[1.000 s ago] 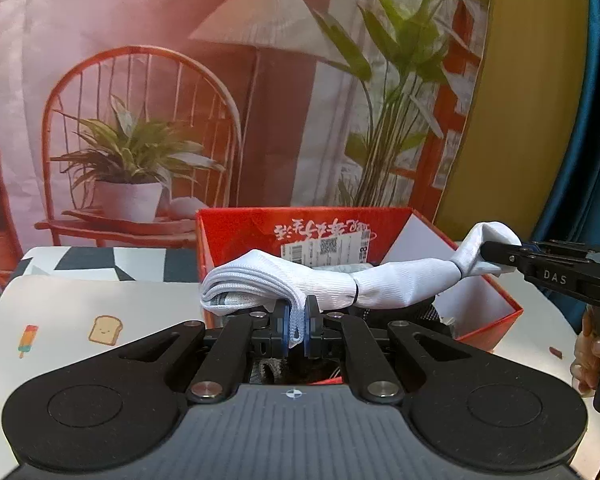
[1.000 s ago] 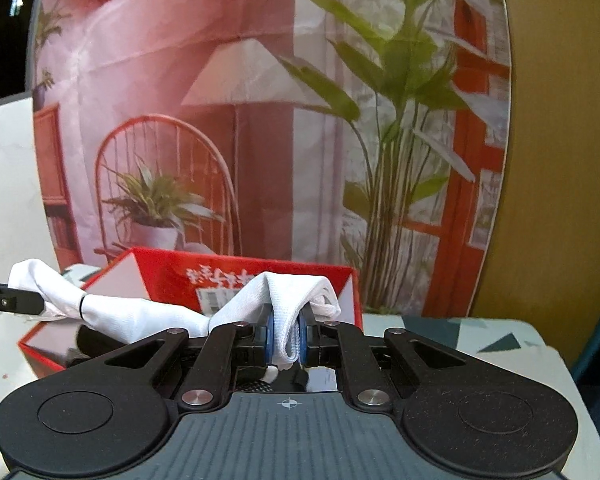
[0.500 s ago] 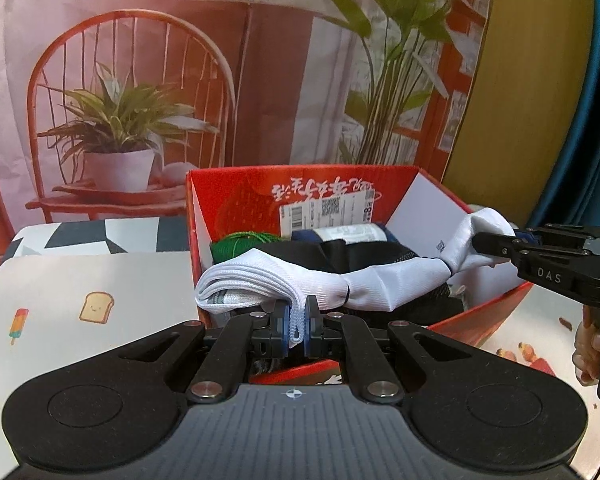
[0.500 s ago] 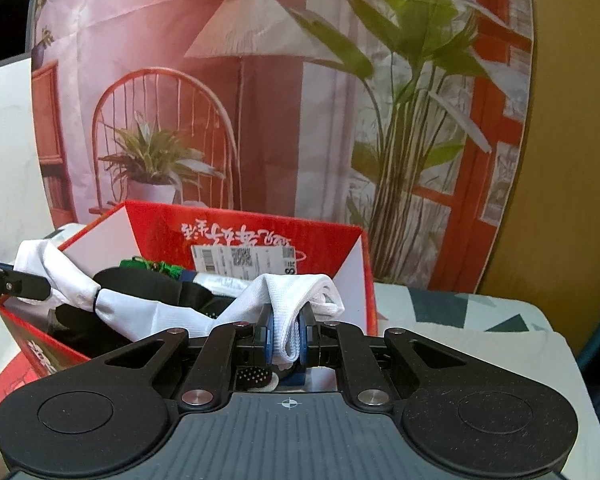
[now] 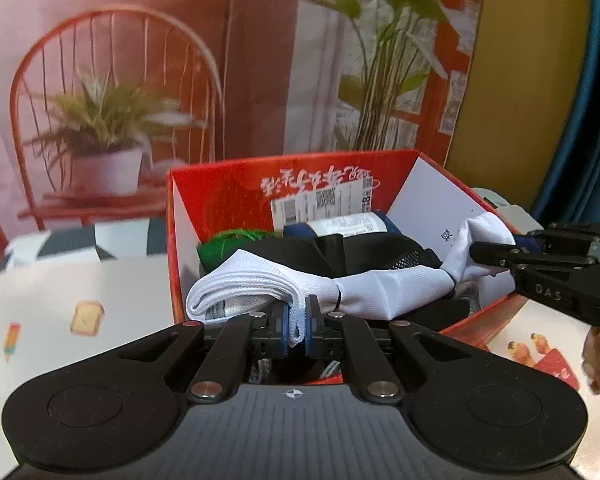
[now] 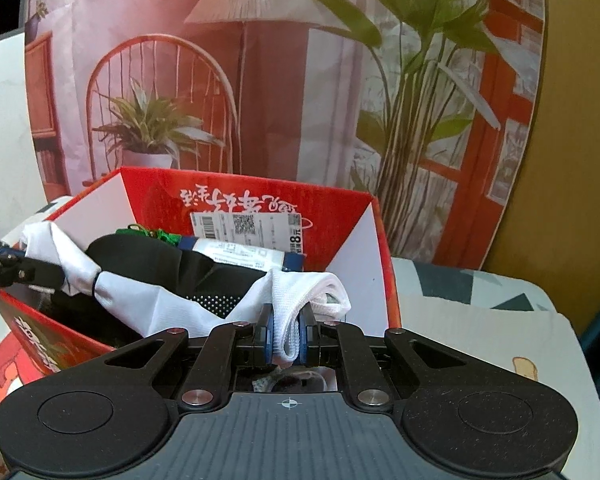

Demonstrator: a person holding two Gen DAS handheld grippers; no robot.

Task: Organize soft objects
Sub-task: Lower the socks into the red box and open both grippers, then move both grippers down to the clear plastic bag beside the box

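Observation:
A white sock bundle (image 5: 284, 284), tied with a black band, hangs between both grippers over the open red box (image 5: 220, 188). My left gripper (image 5: 297, 326) is shut on the folded cuff end. My right gripper (image 6: 287, 334) is shut on the other end (image 6: 300, 288); it also shows at the right of the left wrist view (image 5: 496, 258). The bundle sits low over the box (image 6: 148, 192), just above a black soft item (image 5: 364, 252) inside. The left gripper shows at the left edge of the right wrist view (image 6: 32, 270).
The box holds a green item (image 5: 228, 240), a blue-and-white packet (image 5: 348, 224) and the black fabric. It stands on a table with a cartoon-print cloth (image 5: 60, 312). A printed backdrop of a chair and plants (image 5: 112, 120) stands behind. A blue curtain (image 5: 580, 120) hangs at right.
Both grippers have lowered the white sock bundle from above the box rim down into the box opening. The box contents have come into view. Both grips stay shut.

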